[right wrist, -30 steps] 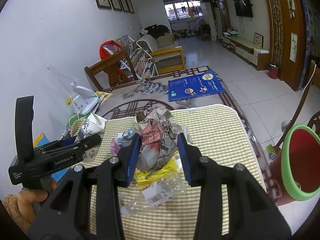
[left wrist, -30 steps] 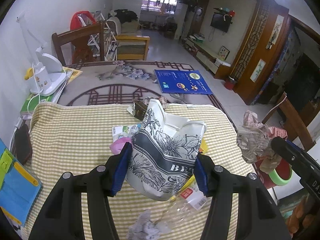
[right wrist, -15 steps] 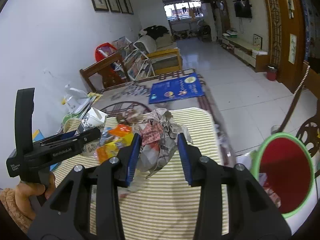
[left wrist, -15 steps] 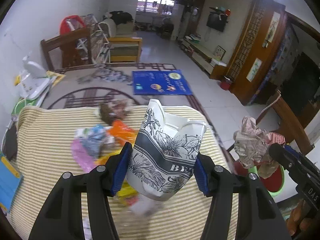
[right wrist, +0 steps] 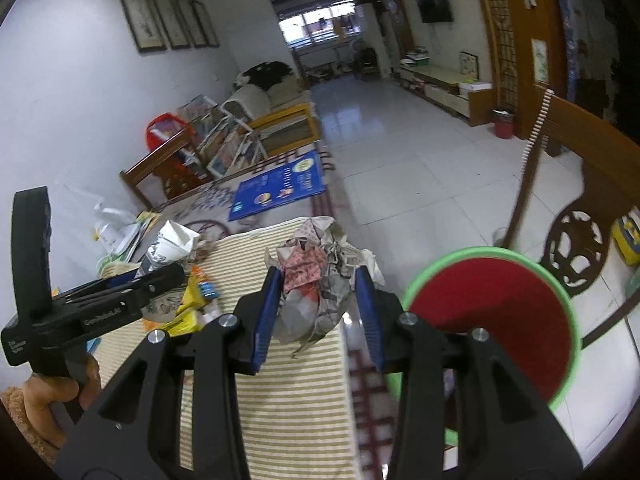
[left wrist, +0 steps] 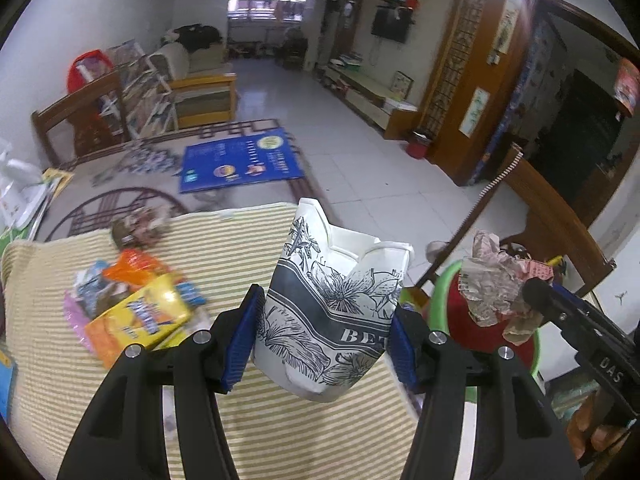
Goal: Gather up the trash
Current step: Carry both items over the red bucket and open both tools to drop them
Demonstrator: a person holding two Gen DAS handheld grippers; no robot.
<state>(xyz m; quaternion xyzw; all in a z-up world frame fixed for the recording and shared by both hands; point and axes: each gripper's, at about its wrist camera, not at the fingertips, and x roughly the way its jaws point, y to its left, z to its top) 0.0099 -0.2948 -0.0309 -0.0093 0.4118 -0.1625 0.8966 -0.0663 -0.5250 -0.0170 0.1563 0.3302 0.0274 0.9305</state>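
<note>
My left gripper (left wrist: 325,334) is shut on a crushed paper cup (left wrist: 334,306) with a black floral print, held above the right part of the striped table (left wrist: 240,240). My right gripper (right wrist: 318,312) is shut on a crumpled paper wad (right wrist: 318,276), held over the table's right edge, just left of the red bin with a green rim (right wrist: 496,320). In the left wrist view the wad (left wrist: 496,280) hangs in front of the bin (left wrist: 464,320). The cup also shows in the right wrist view (right wrist: 170,242).
Snack wrappers (left wrist: 136,300) and a brown crumpled scrap (left wrist: 138,228) lie on the table's left part. A wooden chair (right wrist: 580,216) stands behind the bin. A blue mat (left wrist: 240,160) lies on the floor beyond the table.
Both grippers have moved right with their loads. The red bin is now much closer to the wad, and the wrappers have slid to the left of the views.
</note>
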